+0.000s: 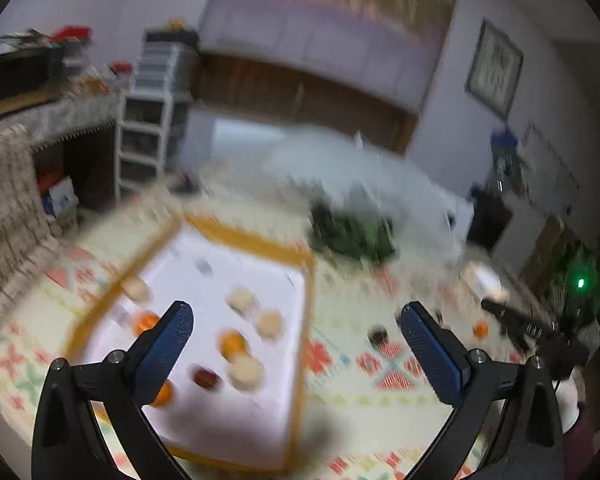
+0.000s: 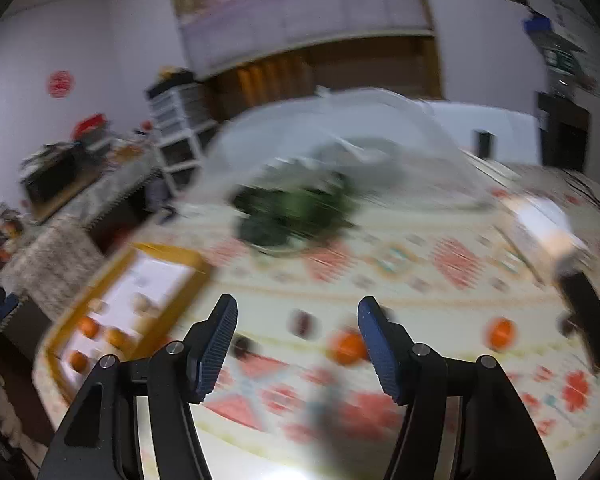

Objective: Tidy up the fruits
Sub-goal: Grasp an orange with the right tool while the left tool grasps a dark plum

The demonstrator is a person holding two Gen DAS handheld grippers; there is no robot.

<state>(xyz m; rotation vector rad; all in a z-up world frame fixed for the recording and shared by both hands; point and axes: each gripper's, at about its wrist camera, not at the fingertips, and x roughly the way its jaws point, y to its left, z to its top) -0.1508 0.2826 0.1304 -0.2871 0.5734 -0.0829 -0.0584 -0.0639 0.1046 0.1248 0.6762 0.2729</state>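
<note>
Left gripper (image 1: pixel 296 320) gapes, empty, above the tray (image 1: pixel 236 236) of fruit at frame centre; right gripper (image 2: pixel 297 316) parted, empty; orange (image 2: pixel 347 347) lower centre on the cloth (image 2: pixel 420 280).

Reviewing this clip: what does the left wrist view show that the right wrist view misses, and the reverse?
Only the left wrist view: the tray's whole white inside, with pale round fruits and a dark one among the oranges, and the left gripper, jaws wide and empty.

Only the right wrist view: an orange loose on the cloth just beyond the right gripper, whose jaws are apart and empty.

Both: the patterned tablecloth, the yellow-rimmed tray, the green bundle, heavy motion blur.
</note>
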